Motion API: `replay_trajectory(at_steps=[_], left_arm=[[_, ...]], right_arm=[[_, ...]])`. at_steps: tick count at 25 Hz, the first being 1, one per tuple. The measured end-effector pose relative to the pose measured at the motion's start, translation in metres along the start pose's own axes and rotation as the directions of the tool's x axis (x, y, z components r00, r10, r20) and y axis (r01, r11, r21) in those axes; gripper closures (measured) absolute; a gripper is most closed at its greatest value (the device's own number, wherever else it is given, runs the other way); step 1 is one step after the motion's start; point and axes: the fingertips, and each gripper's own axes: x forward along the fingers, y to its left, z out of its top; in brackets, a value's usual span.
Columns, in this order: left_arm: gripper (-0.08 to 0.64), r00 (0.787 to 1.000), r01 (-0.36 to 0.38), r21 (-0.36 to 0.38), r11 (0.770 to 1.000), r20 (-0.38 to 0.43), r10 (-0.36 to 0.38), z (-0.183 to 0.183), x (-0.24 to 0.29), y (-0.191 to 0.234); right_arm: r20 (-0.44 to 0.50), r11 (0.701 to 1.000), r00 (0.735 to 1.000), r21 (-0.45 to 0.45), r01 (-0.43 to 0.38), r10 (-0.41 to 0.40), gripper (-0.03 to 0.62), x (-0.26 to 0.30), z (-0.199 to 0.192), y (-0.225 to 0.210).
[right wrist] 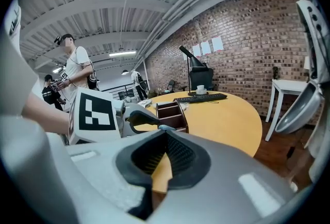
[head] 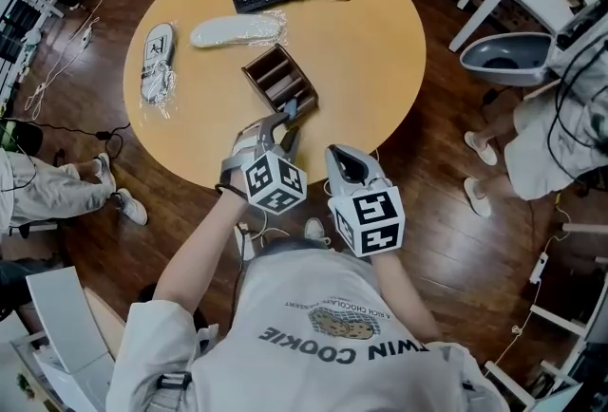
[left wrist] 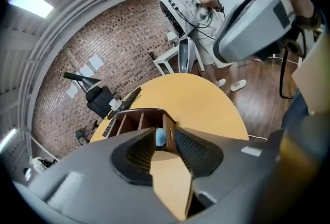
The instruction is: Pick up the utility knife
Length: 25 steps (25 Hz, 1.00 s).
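Left gripper (left wrist: 165,141): jaws wide apart, ribbed black pads (left wrist: 141,150) pressing on nothing. Right gripper (right wrist: 166,132): jaws drawn together at the tips, empty. Both hover over the round, smooth wooden table (left wrist: 206,104). The blue knife (left wrist: 160,137) sits just beyond the left jaw tips, against the dark wooden divided tray (left wrist: 135,121)

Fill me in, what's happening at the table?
A person holds a gripper in each hand at the round table. The left gripper, fingers open, is lined up on the blue utility knife that stands in the near end of the wooden box, but is not gripping it. The right gripper sits alongside, fingers together and empty. The knife is not yet picked up.
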Motion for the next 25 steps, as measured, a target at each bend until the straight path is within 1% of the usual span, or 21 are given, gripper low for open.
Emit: replay_trajectory(at_steps=[4, 10, 11, 12, 17, 23, 25], left_arm=[[0.428, 1.000, -0.016, 0.057, 0.998, -0.025, 0.017, -0.002, 0.011, 0.002], [0.430, 0.997, -0.021, 0.099, 0.995, -0.066, 0.028, -0.009, 0.027, 0.004], [0.464, 0.997, -0.026, 0.107, 0.994, -0.067, 0.033, -0.009, 0.028, 0.005], [0.483, 0.997, -0.030, 0.111, 0.993, -0.067, 0.037, -0.009, 0.029, 0.006], [0.485, 0.997, -0.043, 0.100, 0.994, -0.063, 0.050, -0.008, 0.029, 0.006], [0.486, 0.997, -0.066, 0.061, 0.996, -0.045, 0.069, -0.003, 0.019, 0.010], [0.486, 0.996, -0.076, 0.035, 0.996, -0.040, 0.077, 0.000, 0.013, 0.013]], right_arm=[[-0.001, 1.000, 1.000, 0.007, 0.015, -0.015, 0.597, 0.002, 0.001, -0.005], [-0.002, 0.999, 0.999, 0.015, 0.034, -0.034, 0.597, 0.003, 0.000, -0.012], [-0.001, 0.999, 0.999, 0.018, 0.039, -0.039, 0.597, 0.003, 0.000, -0.013], [-0.001, 0.999, 0.999, 0.020, 0.043, -0.043, 0.597, 0.004, 0.000, -0.015], [-0.001, 0.999, 0.999, 0.026, 0.047, -0.047, 0.597, 0.002, 0.000, -0.017], [-0.002, 0.999, 1.000, 0.019, 0.029, -0.029, 0.597, 0.000, -0.002, -0.009], [-0.002, 0.999, 1.000, 0.018, 0.027, -0.027, 0.597, -0.003, 0.000, -0.008]])
